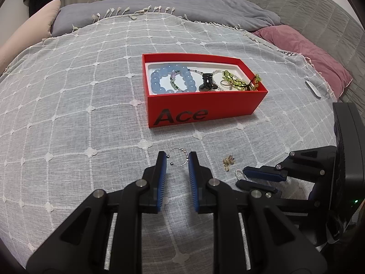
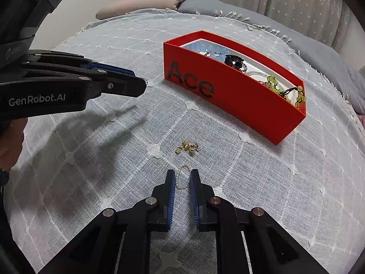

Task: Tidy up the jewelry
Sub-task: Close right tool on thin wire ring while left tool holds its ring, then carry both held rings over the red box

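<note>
On the grey checked bedspread (image 1: 68,114), sitting open-topped: a red rectangular cardboard box (image 1: 205,105) printed "Ace" in black, lined white inside. Holding, from left to right in the left wrist view, a bracelet of large pale-blue round beads (image 1: 172,80), lying flat; overlapping its right side, a thin strand of small mixed-colour beads (image 1: 176,84); next to that, a black plastic claw hair clip (image 1: 206,82); beyond it, a thin metal ring (image 1: 224,84); and against the right end wall, a string of yellow-green beads (image 1: 239,82), partly draping up the wall.

In front of the box, lying loose on the cloth: a thin silver bead-chain bracelet (image 1: 180,157), a small gold-toned charm cluster (image 1: 228,161), and a small white pearl bracelet (image 2: 182,178).

Hovering low over the cloth, left gripper (image 1: 176,162), jaws standing narrowly apart, straddling the silver chain's sides, pads at its edges; whether actually pinching, impossible to tell.

Further right, right gripper (image 2: 182,178), jaws likewise slightly parted, flanking the pearl bracelet, loop lying between the blue pads on the cloth, not lifted; whether pressing on it, unclear.
</note>
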A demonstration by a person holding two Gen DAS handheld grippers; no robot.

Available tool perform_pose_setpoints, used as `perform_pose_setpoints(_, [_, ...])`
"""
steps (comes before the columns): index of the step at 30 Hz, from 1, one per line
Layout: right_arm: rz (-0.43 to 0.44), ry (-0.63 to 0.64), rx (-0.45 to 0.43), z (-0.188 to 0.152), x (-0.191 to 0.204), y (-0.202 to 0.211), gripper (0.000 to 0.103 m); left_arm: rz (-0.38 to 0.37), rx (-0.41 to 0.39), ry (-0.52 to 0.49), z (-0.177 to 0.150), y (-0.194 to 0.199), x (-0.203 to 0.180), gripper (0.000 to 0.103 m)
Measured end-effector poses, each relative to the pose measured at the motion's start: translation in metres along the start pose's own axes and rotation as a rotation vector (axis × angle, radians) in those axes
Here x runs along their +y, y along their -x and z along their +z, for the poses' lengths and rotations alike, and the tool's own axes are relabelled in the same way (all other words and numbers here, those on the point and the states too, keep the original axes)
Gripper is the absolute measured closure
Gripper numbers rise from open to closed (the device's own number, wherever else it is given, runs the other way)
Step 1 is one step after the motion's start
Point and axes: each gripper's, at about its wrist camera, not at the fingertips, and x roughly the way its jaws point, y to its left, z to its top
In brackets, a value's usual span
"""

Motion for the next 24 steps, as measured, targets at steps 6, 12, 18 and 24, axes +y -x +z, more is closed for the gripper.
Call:
perform_pose_setpoints(6, [-0.012, 0.001, -0.016, -0.003, 0.005, 0.000, 0.088, 0.000, -0.003, 0.005, 0.000, 0.001, 0.001, 0.082])
perform_pose_setpoints(12, [0.015, -0.008, -0.009, 0.000, 0.001, -0.002, 0.096, 0.005, -0.002, 0.005, 0.000, 0.001, 0.001, 0.082])
perform_pose_setpoints(18, [0.035, -0.059, 0.000, 0.003, -0.010, 0.007, 0.098, -0.001, -0.009, 0.010, 0.002, 0.003, 0.002, 0.082])
perform_pose_setpoints(24, [0.097, -0.154, -0.049, 0.004, -0.034, 0.029, 0.098, -0.006, -0.020, 0.013, 0.003, 0.006, 0.001, 0.082])
